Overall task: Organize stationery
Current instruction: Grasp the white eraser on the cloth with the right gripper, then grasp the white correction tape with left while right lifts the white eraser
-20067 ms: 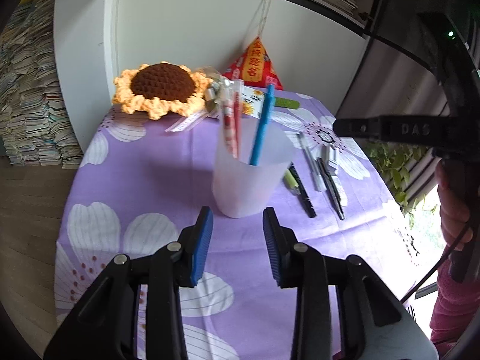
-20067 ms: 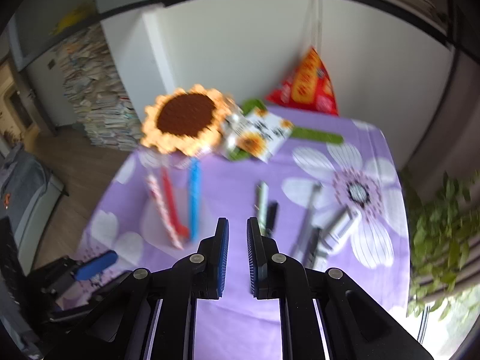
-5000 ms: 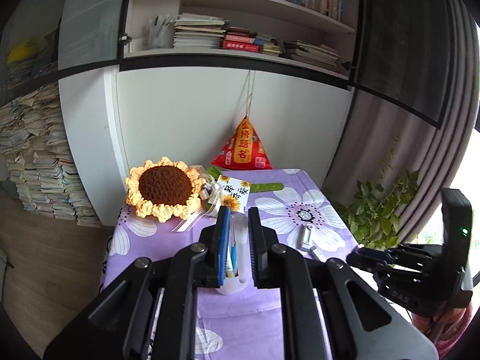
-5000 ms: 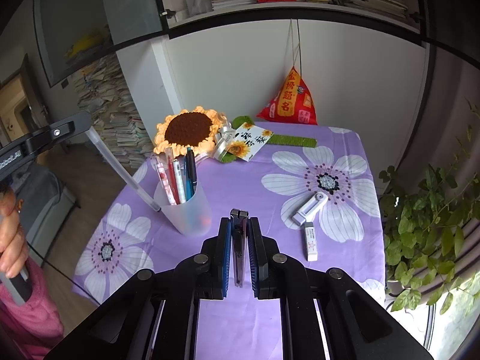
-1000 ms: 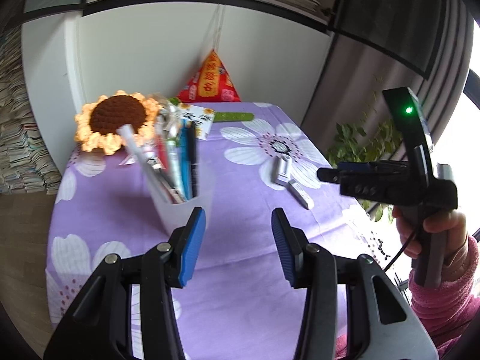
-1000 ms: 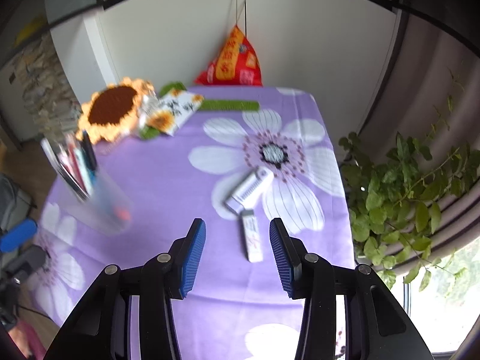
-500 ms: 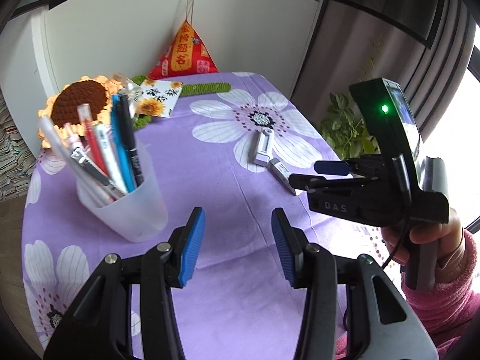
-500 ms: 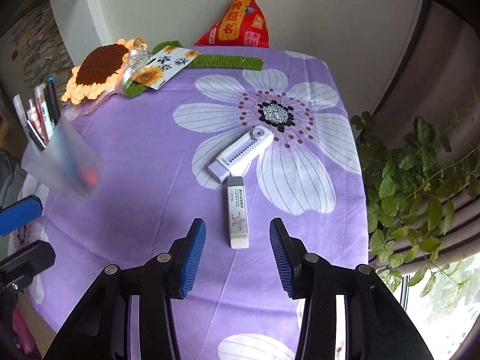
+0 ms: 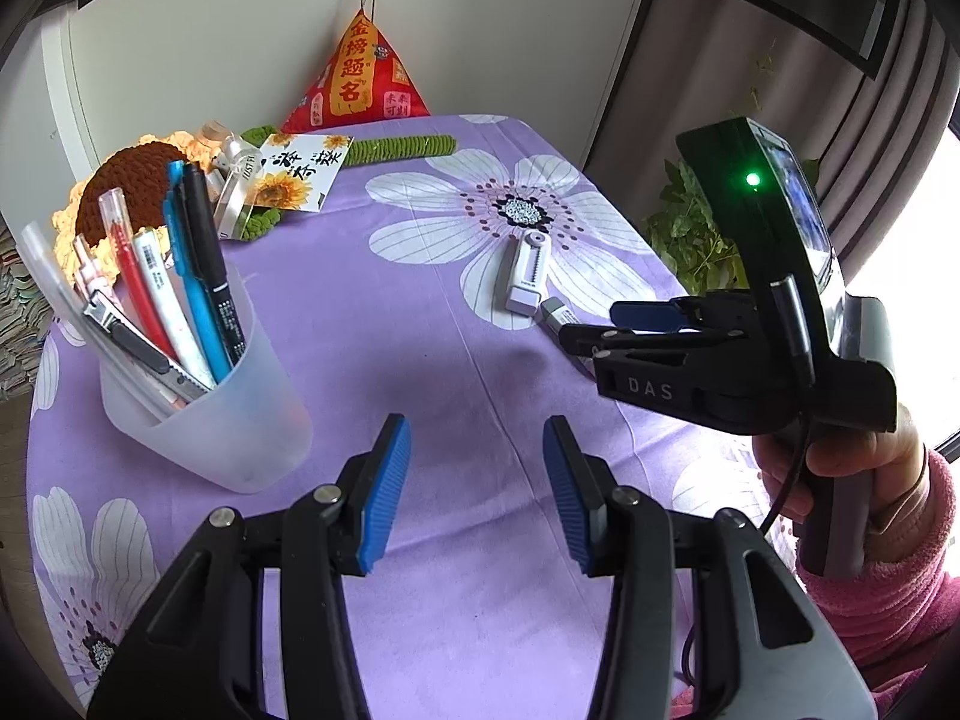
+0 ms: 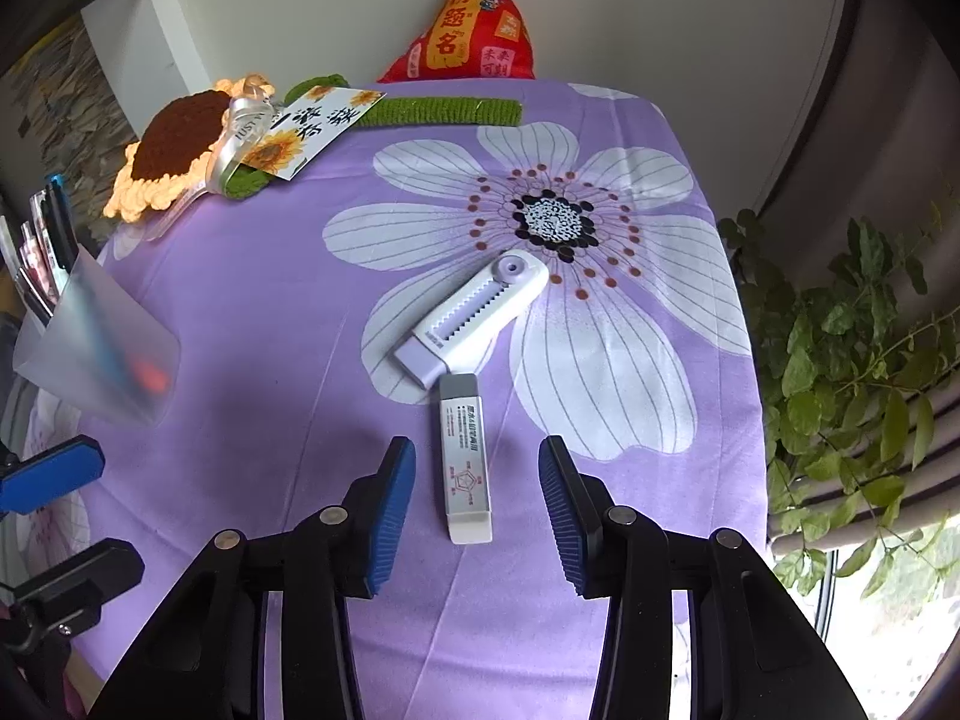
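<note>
A frosted plastic cup (image 9: 228, 414) is standing upright at nine o'clock on the purple cloth, holding pens (image 9: 204, 276) and a utility knife that are leaning toward ten o'clock. Toward three o'clock, a white eraser (image 10: 465, 456) is lying flat, its grey end almost touching a lilac-and-white retractable cutter (image 10: 474, 318) that is lying aslant, pointing toward one o'clock.

both wrist views steeply downward, close, sharing purple tablecloth (image 9: 420, 324)

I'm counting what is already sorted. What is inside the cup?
The cup holds pens: one blue, one black, one red, some white or clear, plus a utility knife with a metal tip. The frosted wall blurs their lower ends, so anything small at the bottom stays hidden.
</note>
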### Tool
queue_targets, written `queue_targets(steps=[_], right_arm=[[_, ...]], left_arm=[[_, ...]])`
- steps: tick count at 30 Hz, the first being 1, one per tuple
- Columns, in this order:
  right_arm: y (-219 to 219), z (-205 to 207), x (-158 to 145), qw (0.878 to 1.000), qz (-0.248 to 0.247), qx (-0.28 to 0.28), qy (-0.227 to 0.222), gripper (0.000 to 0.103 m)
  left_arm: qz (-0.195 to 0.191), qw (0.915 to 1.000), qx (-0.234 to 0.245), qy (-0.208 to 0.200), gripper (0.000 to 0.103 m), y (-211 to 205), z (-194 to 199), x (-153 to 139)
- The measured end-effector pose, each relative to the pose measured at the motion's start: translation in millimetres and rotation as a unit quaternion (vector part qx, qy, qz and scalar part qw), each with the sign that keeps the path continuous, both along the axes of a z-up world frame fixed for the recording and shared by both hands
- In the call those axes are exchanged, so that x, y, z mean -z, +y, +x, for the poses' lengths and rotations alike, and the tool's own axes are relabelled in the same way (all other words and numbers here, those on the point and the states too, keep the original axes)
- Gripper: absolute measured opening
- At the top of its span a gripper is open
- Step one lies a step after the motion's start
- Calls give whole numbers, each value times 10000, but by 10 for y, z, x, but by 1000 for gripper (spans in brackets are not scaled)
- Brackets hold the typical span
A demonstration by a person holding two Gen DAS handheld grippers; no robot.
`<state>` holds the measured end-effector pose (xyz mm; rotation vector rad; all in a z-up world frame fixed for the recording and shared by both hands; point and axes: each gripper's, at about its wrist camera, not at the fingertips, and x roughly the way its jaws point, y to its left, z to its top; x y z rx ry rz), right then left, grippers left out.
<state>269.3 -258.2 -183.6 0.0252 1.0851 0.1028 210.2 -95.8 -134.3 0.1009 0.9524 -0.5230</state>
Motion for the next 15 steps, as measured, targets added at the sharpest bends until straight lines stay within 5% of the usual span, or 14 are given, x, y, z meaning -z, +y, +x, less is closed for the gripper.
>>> queue_targets(steps=[4, 13, 15], right_arm=[[-40, 38, 59, 9997, 210, 25, 130, 17], [-221, -165, -52, 9990, 385, 244, -17, 17], [-285, -276, -92, 9988, 372, 305, -68, 16]], left_arm=[[57, 10000, 8, 0, 44, -46, 24, 17], [257, 9995, 141, -129, 45, -448, 262, 42], [217, 9995, 213, -74, 53, -569, 417, 75]])
